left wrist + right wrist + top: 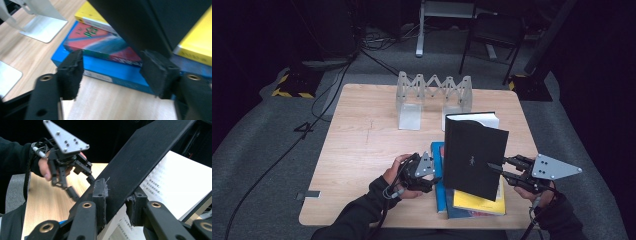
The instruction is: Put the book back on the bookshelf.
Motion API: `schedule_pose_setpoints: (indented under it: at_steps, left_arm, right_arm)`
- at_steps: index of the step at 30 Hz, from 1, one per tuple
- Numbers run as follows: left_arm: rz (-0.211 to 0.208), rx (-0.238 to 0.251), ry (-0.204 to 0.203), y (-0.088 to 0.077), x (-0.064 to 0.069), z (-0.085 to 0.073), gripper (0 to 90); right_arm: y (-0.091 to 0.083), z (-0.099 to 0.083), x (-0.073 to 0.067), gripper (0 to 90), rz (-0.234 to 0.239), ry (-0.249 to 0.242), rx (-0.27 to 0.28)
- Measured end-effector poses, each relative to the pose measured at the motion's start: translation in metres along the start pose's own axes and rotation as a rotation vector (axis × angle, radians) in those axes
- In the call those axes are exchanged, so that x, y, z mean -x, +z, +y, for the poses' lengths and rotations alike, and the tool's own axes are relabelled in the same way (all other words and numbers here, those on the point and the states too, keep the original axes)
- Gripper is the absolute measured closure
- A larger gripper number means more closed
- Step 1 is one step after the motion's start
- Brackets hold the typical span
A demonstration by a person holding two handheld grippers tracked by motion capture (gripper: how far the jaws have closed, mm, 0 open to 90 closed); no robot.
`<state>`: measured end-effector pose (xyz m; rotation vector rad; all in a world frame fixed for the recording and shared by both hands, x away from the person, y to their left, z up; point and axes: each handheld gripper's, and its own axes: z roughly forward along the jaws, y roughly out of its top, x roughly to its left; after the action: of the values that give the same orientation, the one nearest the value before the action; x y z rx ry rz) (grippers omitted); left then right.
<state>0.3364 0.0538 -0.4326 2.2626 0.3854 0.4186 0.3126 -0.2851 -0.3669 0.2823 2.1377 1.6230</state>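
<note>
A black hardcover book [474, 155] stands tilted over a stack of books at the table's front. My right gripper [494, 167] is shut on the edge of its front cover [150, 152], and white printed pages [180, 185] show beneath. The stack holds a yellow book [479, 202], a red-and-blue book [105, 45] and a blue book [120, 72] at the bottom. My left gripper [435, 181] is low on the table at the stack's left side. It is open, its pads [72, 72] either side of the blue book's edge without touching it.
A white folding book rack [434, 97] with flat metal feet [43, 28] stands at the table's far middle. Bare wooden tabletop [362, 145] lies to the left of the stack. A chair [494, 30] and floor cables [327, 90] lie beyond the table.
</note>
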Motion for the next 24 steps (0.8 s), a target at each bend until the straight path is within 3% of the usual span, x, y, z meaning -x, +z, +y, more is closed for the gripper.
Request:
schedule_pose_setpoints:
  at_steps: [2, 6, 12, 21, 24]
  left_arm:
    - [-0.039, 0.003, -0.01, 0.002, 0.007, -0.003, 27.8]
    - [-0.067, 0.008, -0.011, 0.01, 0.015, -0.001, 23.8]
    - [-0.116, 0.044, -0.038, 0.024, 0.013, 0.0, 21.8]
    - [-0.138, 0.133, -0.058, 0.024, 0.016, 0.016, 21.7]
    - [-0.146, 0.151, -0.072, 0.025, 0.013, 0.023, 17.9]
  right_arm:
    - [-0.001, 0.0, -0.002, 71.9, -0.001, -0.004, 0.001]
    - [-0.002, -0.001, -0.004, 72.3, -0.003, -0.006, 0.003]
    - [-0.006, -0.001, -0.012, 73.1, -0.007, -0.023, 0.0]
    - [-0.014, -0.005, -0.023, 75.1, -0.003, -0.024, -0.002]
    - [-0.015, -0.005, -0.025, 75.1, -0.008, -0.025, -0.004]
